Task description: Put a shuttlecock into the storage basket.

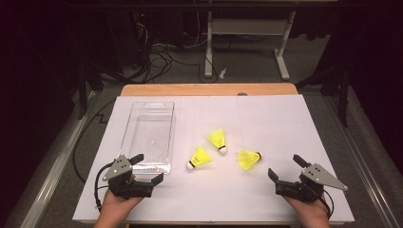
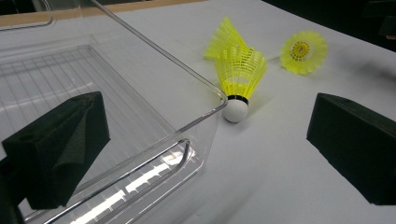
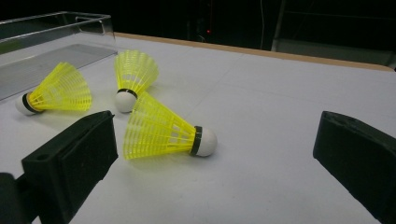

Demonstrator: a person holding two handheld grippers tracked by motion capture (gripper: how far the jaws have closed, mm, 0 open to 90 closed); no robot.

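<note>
Both claws (image 1: 148,168) (image 1: 284,167) gape apart before three shuttlecocks (image 1: 200,157) beside the bare clear tray (image 1: 138,115).

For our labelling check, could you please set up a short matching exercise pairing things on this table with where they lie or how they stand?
Things:
1. clear tray
2. left shuttlecock
3. right shuttlecock
4. right tongs

Places or states:
a. nearest the right tongs
b. open, holding nothing
c. cork close to the tray's near corner
d. on the table's left part

Pairs: 1-d, 2-c, 3-a, 4-b
</note>
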